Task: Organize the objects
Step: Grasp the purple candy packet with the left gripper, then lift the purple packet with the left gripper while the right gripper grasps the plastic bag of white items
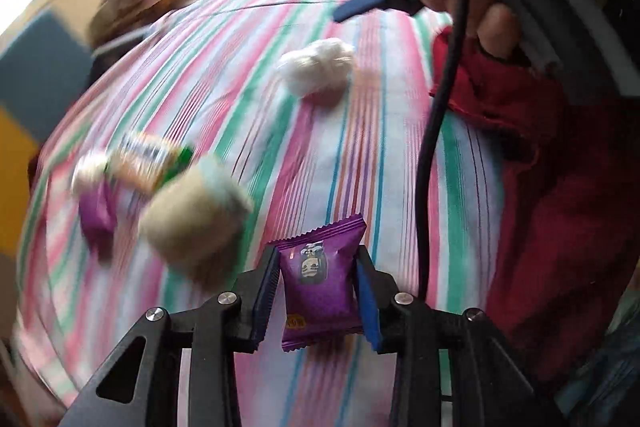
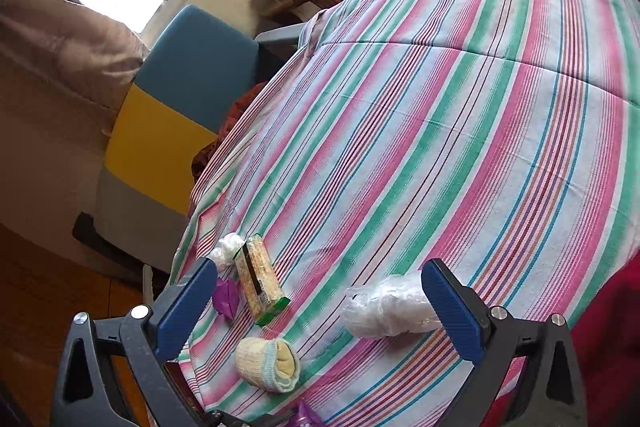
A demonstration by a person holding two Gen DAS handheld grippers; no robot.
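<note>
Clamped between the left gripper point(image 1: 318, 291) pads at lower centre, the purple snack packet point(image 1: 320, 279) should travel level toward the grouped items point(image 1: 160, 179) at left. Right gripper point(image 2: 320, 311) hangs wide open and empty over the plastic-wrapped bundle point(image 2: 384, 307); keep it clear.

A purple snack packet point(image 1: 318, 287) is seen upright, pinched at its sides. A rolled cream sock point(image 2: 267, 363) with a pale blue cuff lies on its side. Just beyond it, a green-edged cracker pack point(image 2: 260, 281) lies flat, flanked by a second purple packet point(image 2: 227, 297) and what may be crumpled plastic point(image 2: 228, 251). A clear plastic-wrapped bundle point(image 2: 386, 307) lies well apart.
</note>
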